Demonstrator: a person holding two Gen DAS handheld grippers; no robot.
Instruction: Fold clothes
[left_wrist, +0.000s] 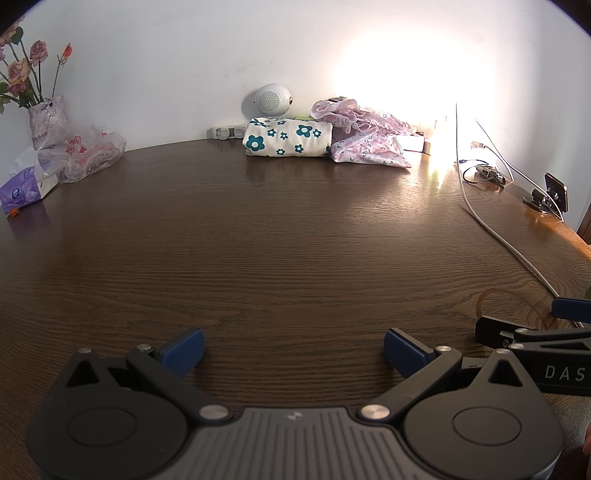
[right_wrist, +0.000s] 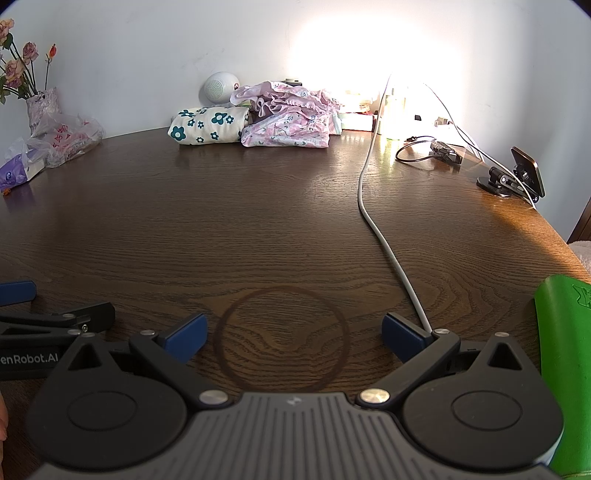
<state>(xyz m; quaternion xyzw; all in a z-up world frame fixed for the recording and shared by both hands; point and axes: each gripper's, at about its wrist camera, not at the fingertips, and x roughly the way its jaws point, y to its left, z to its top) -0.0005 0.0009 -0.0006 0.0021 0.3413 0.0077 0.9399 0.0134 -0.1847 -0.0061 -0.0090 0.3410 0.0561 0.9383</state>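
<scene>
Pink clothes (right_wrist: 288, 114) beyond tongs (right_wrist: 293, 338) (far)

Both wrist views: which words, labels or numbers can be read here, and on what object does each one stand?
"DAS", cut by the frame edge: on the right gripper's body.
"enRobot.AI", start cut off: on the left gripper's body.
Red print on the plastic bag: too blurred to read.
Mark on the purple tissue pack: too small to read.
</scene>
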